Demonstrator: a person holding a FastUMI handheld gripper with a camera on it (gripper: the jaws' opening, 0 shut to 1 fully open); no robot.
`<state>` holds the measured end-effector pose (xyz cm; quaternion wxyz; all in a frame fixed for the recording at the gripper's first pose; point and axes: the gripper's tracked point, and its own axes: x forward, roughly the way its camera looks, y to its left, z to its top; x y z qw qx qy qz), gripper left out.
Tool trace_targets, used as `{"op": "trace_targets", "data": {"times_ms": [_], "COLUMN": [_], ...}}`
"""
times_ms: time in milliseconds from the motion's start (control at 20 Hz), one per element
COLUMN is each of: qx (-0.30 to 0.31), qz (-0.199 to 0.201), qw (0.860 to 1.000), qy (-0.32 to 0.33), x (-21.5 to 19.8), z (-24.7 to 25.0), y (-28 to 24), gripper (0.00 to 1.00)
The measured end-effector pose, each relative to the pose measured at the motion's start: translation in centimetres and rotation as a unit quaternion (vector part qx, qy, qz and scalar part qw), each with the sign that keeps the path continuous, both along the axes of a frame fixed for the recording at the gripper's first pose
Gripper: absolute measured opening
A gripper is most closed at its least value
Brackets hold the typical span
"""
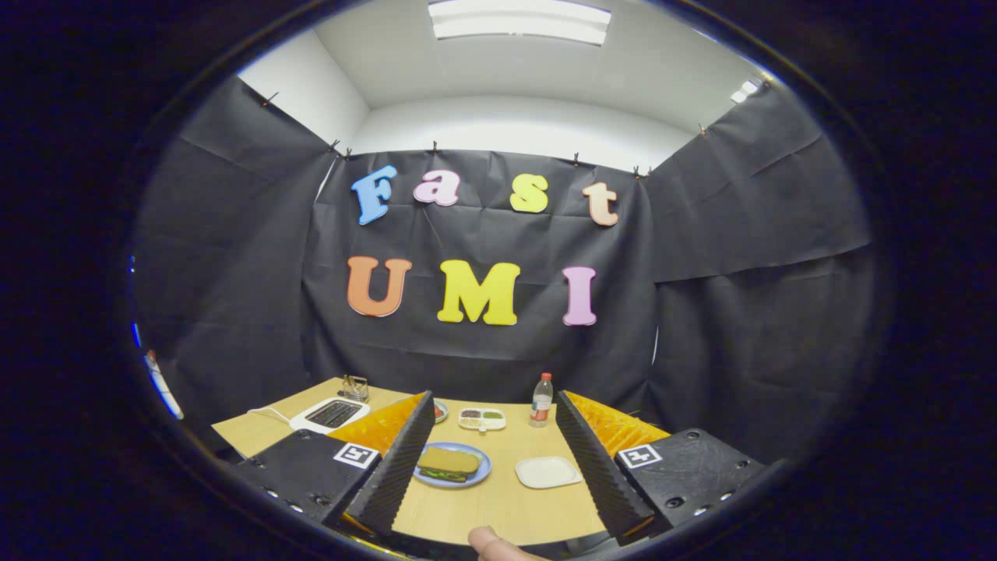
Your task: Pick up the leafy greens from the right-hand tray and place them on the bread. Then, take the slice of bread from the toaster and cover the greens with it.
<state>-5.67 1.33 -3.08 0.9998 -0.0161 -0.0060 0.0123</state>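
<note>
My gripper (492, 421) is open, its two ridged black fingers (401, 460) spread wide above the wooden table (498, 506), with nothing between them. Ahead, between the fingers, a blue plate (481, 471) holds a sandwich: a slice of bread (448, 460) lies on top of the leafy greens (445, 474), whose green edge shows under it. To the right of the plate sits a white square tray (547, 471), bare. The white toaster (330, 414) stands at the far left of the table, beyond the left finger.
A divided white dish (481, 419) with small fillings and a bottle (540, 400) with a red cap stand at the table's far side. A small metal rack (355, 387) sits behind the toaster. A person's fingertip (491, 542) shows near the table's front edge.
</note>
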Motion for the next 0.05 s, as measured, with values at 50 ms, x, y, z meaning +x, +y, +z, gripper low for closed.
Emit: {"op": "trace_targets", "data": {"times_ms": [50], "qx": [0.0], "qz": [0.002], "qw": [1.0], "qy": [0.003], "x": [0.1], "z": [-0.08], "y": [0.29], "gripper": [0.95]}}
